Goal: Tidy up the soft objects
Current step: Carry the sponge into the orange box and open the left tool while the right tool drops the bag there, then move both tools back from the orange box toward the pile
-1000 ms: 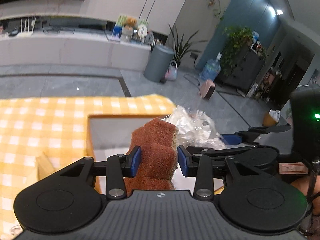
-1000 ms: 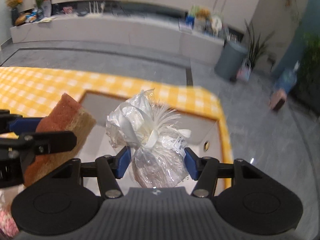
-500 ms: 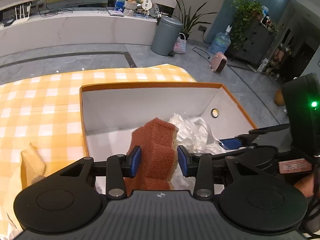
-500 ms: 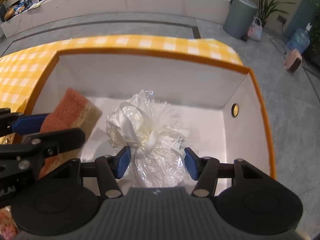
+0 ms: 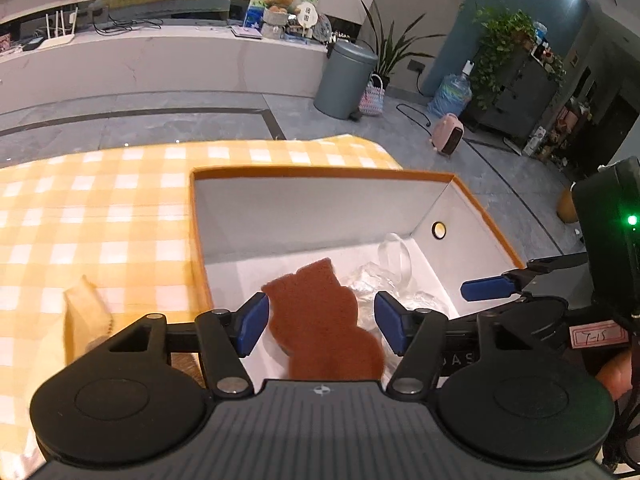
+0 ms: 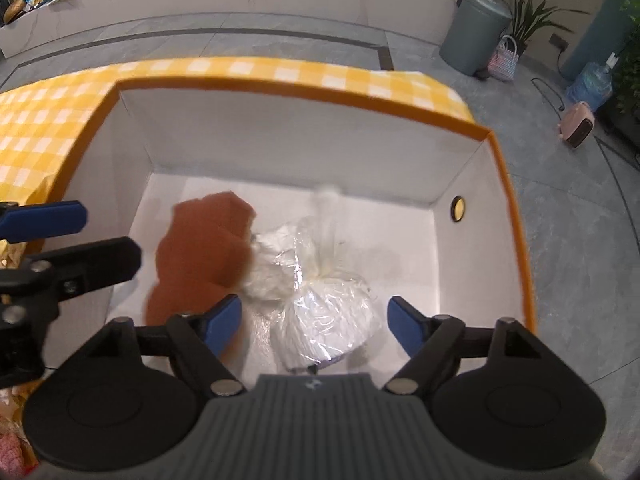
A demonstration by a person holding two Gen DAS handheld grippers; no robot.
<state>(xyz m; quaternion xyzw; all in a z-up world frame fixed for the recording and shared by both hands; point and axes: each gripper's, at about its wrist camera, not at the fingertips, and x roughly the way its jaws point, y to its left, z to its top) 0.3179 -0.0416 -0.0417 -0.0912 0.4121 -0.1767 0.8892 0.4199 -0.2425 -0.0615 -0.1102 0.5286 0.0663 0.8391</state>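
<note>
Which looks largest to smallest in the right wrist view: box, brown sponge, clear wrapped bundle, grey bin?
1. Box
2. Brown sponge and clear wrapped bundle: look alike, unranked
3. Grey bin, though it stands far off.

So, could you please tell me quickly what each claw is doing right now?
Left claw: open, jaws just spread, sponge released into the box.
Right claw: open, jaws just spread, plastic-wrapped bundle released.

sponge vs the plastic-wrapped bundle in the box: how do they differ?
The sponge is opaque rust-brown with a flat scalloped outline; the plastic-wrapped bundle is clear and crinkly over white contents, gathered to a tied neck. The sponge lies toward the box's left wall, the bundle nearer the middle. Both are inside the box, side by side, gripped by neither hand-held gripper.
</note>
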